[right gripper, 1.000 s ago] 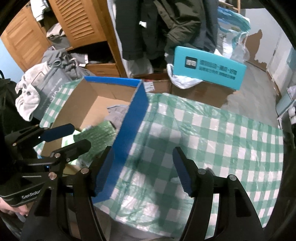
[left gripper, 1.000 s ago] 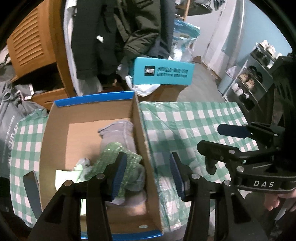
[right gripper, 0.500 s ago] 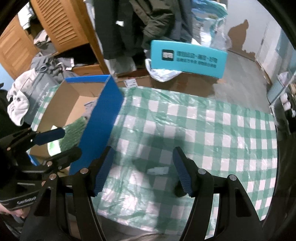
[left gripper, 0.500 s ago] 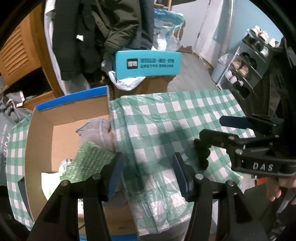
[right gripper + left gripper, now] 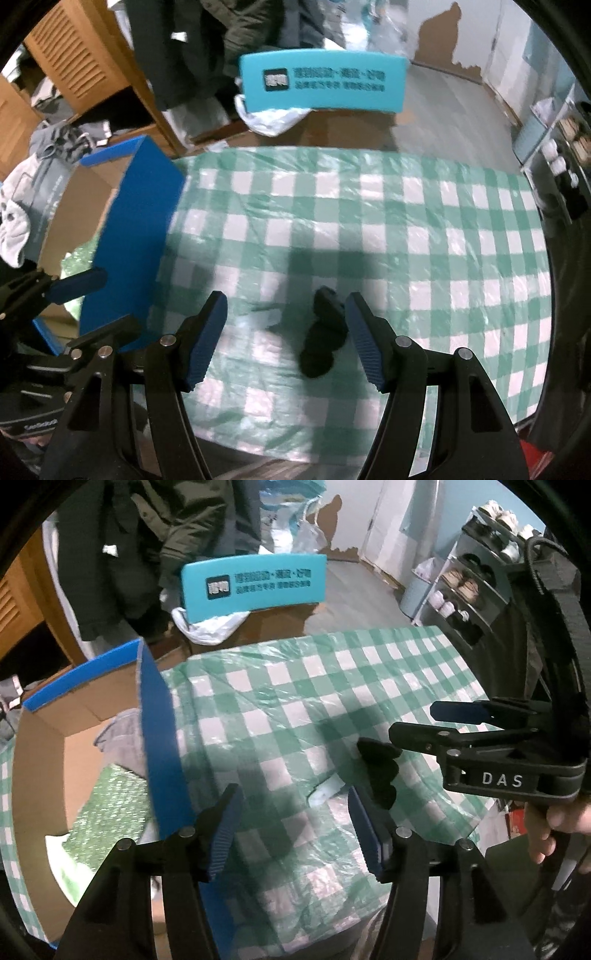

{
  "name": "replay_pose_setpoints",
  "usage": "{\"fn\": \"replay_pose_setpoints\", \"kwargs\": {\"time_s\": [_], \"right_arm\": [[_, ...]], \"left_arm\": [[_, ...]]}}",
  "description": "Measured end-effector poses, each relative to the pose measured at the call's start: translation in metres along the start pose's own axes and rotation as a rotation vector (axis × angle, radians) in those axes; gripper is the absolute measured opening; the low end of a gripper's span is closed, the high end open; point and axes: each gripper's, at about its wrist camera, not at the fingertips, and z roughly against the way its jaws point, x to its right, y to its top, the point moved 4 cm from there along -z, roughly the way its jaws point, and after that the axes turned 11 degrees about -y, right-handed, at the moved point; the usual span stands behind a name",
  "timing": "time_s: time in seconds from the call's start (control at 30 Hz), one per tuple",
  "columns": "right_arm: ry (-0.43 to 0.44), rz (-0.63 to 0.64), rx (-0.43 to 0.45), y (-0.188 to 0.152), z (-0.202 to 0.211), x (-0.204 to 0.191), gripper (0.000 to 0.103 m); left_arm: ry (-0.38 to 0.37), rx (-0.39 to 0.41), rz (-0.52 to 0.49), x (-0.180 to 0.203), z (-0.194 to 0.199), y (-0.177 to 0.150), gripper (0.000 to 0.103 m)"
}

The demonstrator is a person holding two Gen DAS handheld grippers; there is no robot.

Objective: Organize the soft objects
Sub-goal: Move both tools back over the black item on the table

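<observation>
A small black soft object point(image 5: 324, 332) lies on the green checked tablecloth point(image 5: 369, 229); it also shows in the left wrist view point(image 5: 380, 771). A small white scrap point(image 5: 327, 788) lies beside it. My right gripper point(image 5: 284, 339) is open, the black object just inside its right finger. My left gripper point(image 5: 295, 830) is open and empty above the cloth, right of the blue cardboard box point(image 5: 159, 738). The box holds a green bubble-wrap piece point(image 5: 110, 805) and a grey cloth point(image 5: 122, 731).
A teal sign point(image 5: 255, 585) stands on a brown carton beyond the table. Dark coats hang at the back. A shoe rack point(image 5: 476, 587) stands at the right. A wooden louvred cabinet point(image 5: 74, 62) and grey clothes are at the left.
Both grippers have moved right, away from the box and over the cloth. The black object has come into view between the right gripper's fingers.
</observation>
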Motion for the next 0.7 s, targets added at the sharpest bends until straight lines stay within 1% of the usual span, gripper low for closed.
{"fn": "replay_pose_setpoints", "kwargs": {"time_s": [0.23,0.4,0.5,0.57,0.7], "right_arm": [[-0.016,-0.035,-0.048,-0.009,-0.021,0.019,0.066],[-0.031,-0.052,-0.077,-0.013,-0.036,0.027,0.066],[-0.055,-0.061,-0.090,-0.017,-0.047,0.030,0.066],[-0.046,-0.067,-0.106,-0.019,-0.054,0.031,0.066],[-0.058,-0.067,-0.127,-0.022,-0.068,0.031,0.066]], "left_arm": [[-0.041,-0.040,0.026,0.004,-0.026,0.001,0.061],[-0.056,-0.075,0.053,0.000,-0.045,-0.001,0.061],[-0.059,-0.095,0.049,-0.001,-0.056,-0.002,0.061],[-0.059,-0.105,0.045,0.000,-0.061,-0.002,0.061],[-0.058,-0.118,0.034,0.000,-0.070,-0.003,0.062]]}}
